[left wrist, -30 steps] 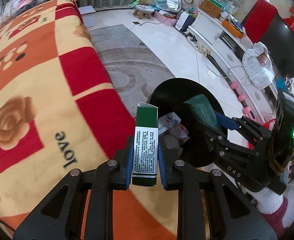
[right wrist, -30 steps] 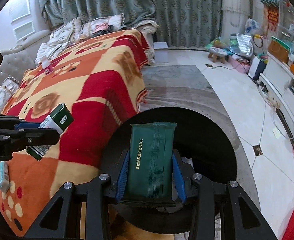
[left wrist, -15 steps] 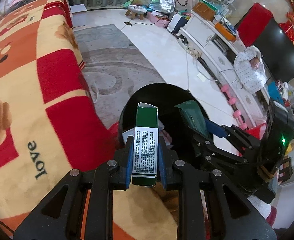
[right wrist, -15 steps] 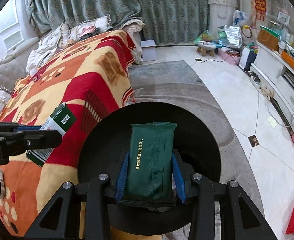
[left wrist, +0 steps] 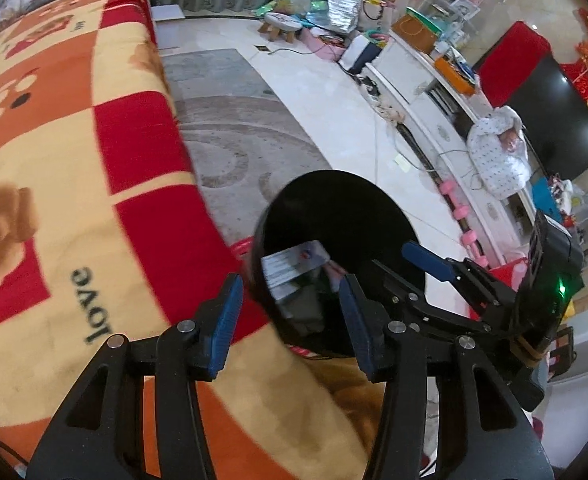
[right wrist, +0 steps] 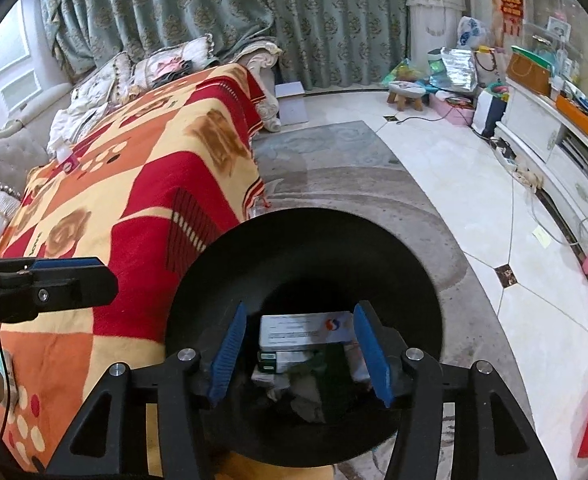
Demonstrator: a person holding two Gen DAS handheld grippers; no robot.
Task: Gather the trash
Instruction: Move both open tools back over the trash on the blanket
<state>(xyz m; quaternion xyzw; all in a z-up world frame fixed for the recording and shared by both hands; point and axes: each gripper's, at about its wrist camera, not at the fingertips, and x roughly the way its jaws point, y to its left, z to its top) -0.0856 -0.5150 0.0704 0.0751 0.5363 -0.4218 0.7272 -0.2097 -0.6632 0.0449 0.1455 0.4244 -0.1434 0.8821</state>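
Note:
A black round bin [right wrist: 306, 232] stands on the floor by the blanket-covered sofa; it also shows in the left wrist view [left wrist: 334, 200]. Inside lie a white box [right wrist: 306, 330], a green box [right wrist: 289, 358] and dark green and pale wrappers [right wrist: 322, 396]; the white box [left wrist: 294, 264] shows in the left wrist view too. My right gripper [right wrist: 300, 354] is open and empty right above the bin. My left gripper [left wrist: 289, 326] is open and empty over the bin's near rim at the sofa edge. The right gripper [left wrist: 430, 264] appears at right in the left view.
The sofa with a red, orange and yellow blanket [right wrist: 141, 184] fills the left. A grey rug [left wrist: 233, 132] and white tiled floor [right wrist: 474, 208] lie beyond the bin. A white TV cabinet [left wrist: 426, 96], small stool [right wrist: 408, 94] and bags stand far right.
Both grippers opened. The green box left my left gripper and the green packet left my right gripper; both now lie in the bin.

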